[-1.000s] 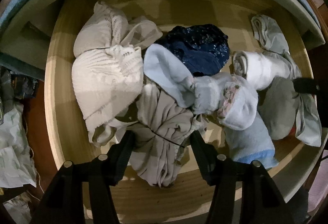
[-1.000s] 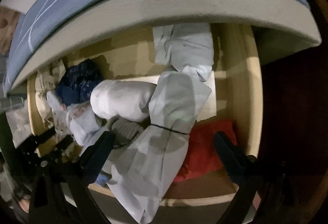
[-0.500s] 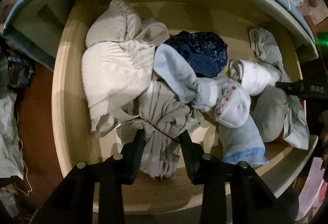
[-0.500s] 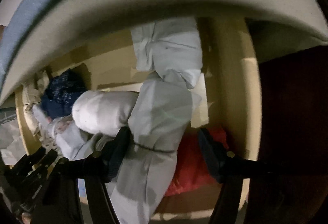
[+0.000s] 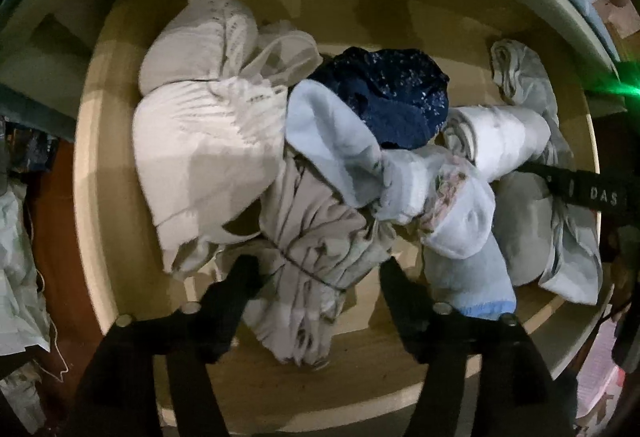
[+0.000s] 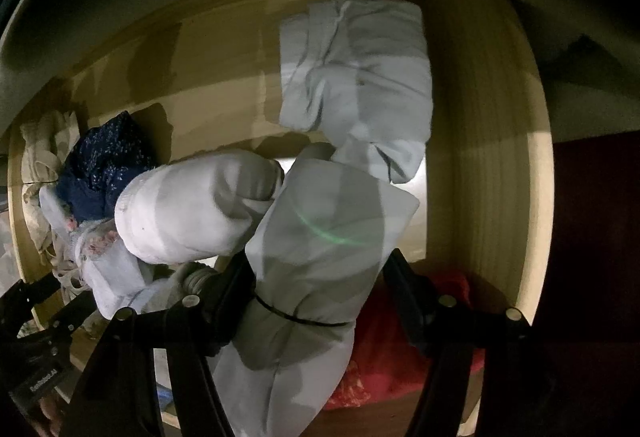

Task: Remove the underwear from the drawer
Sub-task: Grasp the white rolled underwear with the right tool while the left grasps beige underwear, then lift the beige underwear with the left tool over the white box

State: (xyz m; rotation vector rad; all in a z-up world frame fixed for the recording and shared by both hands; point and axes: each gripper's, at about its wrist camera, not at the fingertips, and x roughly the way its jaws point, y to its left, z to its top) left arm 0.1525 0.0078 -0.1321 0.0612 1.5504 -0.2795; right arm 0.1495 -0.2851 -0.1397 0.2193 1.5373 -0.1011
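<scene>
Open wooden drawer [image 5: 92, 197] holding a heap of rolled and bundled garments, listed from left to right in the left wrist view. At far left lies a cream knitted bundle [image 5: 208, 141]; just beside it, at centre front, a beige underwear bundle [image 5: 316, 257] tied with a thin dark band sits between the spread fingers of the left gripper [image 5: 316, 277], which is released, its fingers flanking the cloth without clamping it. Behind lies a dark blue speckled garment [image 5: 396, 97], touching a pale blue sock roll [image 5: 340, 153]. Further right come a white roll [image 5: 504, 141] and a grey banded bundle [image 5: 560, 237], crossed by one black finger of the right gripper [image 5: 588, 193]. In the right wrist view the right gripper [image 6: 320, 277] straddles the grey banded bundle [image 6: 320, 257], fingers close to the cloth on either side; whether they are pressing it cannot be told. A red garment [image 6: 400, 349] lies just right of this bundle, against the drawer's right wall [image 6: 480, 157].
</scene>
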